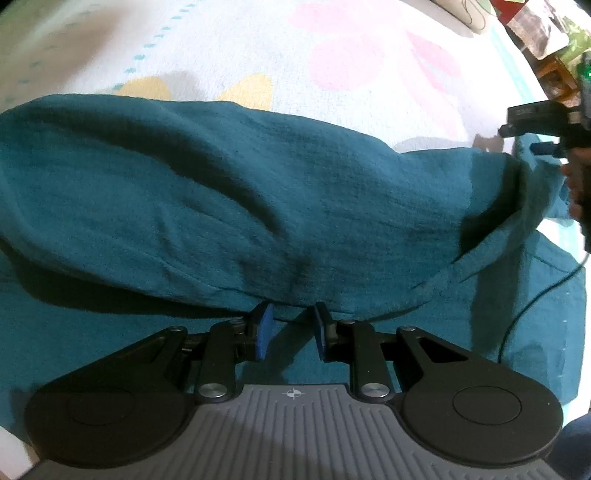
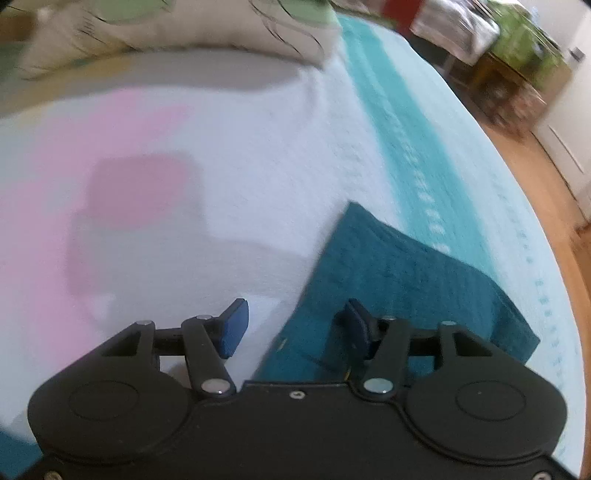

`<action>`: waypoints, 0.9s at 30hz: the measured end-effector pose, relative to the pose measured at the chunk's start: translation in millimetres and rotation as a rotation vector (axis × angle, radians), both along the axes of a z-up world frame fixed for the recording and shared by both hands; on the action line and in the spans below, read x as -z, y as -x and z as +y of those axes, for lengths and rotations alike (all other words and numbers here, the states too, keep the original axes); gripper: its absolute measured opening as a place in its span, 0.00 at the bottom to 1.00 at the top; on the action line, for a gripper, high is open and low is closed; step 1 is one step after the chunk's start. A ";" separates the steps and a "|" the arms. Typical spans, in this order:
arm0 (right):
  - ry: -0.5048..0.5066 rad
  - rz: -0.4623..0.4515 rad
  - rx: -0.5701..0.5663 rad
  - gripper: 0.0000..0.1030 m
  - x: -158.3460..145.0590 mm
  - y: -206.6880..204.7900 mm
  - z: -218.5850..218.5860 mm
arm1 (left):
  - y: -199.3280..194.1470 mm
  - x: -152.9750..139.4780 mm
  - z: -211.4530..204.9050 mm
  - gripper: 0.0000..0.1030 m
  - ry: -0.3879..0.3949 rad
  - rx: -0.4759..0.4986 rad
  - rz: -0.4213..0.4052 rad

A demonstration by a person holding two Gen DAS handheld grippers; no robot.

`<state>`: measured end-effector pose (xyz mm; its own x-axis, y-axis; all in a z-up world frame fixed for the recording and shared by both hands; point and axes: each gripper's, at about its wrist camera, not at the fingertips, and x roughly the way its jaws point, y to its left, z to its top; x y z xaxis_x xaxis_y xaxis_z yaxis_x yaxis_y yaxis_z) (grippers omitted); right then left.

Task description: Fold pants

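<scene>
The bed (image 1: pixel 229 44) fills both views, covered by a white spread with pink and yellow shapes and a turquoise band along one edge. A pale pillow (image 2: pixel 177 33) lies at the head of the bed, and beyond the bed's edge are a wooden floor (image 2: pixel 546 177) and blurred furniture.

The pants (image 1: pixel 221 192), dark teal, lie spread on the bed. One layer is folded over another, and the upper layer's rounded edge runs across the left wrist view. In the right wrist view a flat corner of the pants rests on the white spread, beside the turquoise band.

The left gripper (image 1: pixel 291 328) points steeply down at the pants. Its blue fingers (image 1: pixel 264 325) stand a narrow gap apart at the folded edge, the tips tucked just under the upper layer; whether they pinch cloth I cannot tell.

The right gripper (image 2: pixel 293 326) hangs over the edge of the pants, its fingers clearly parted with nothing held between them: one finger over the white spread, the other over the teal cloth. A thin black cable (image 1: pixel 532 295) trails across the pants near it.
</scene>
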<state>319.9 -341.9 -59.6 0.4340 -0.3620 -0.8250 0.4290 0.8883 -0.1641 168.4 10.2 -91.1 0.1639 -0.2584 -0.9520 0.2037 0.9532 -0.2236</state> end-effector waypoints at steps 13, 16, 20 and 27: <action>-0.219 -0.218 0.068 0.08 -75.3 132.0 -35.9 | -0.1 2.8 15.8 0.23 0.031 -0.026 0.002; -0.247 -0.253 0.072 0.08 -95.0 185.2 -48.2 | 3.4 2.8 14.5 0.23 0.019 -0.018 -0.008; -0.299 -0.245 0.098 0.08 -100.4 252.5 -60.4 | 9.6 2.9 10.6 0.23 -0.012 0.000 -0.022; -0.392 -0.212 0.178 0.08 -78.0 324.1 -74.8 | 23.0 5.3 6.2 0.23 -0.058 0.037 -0.046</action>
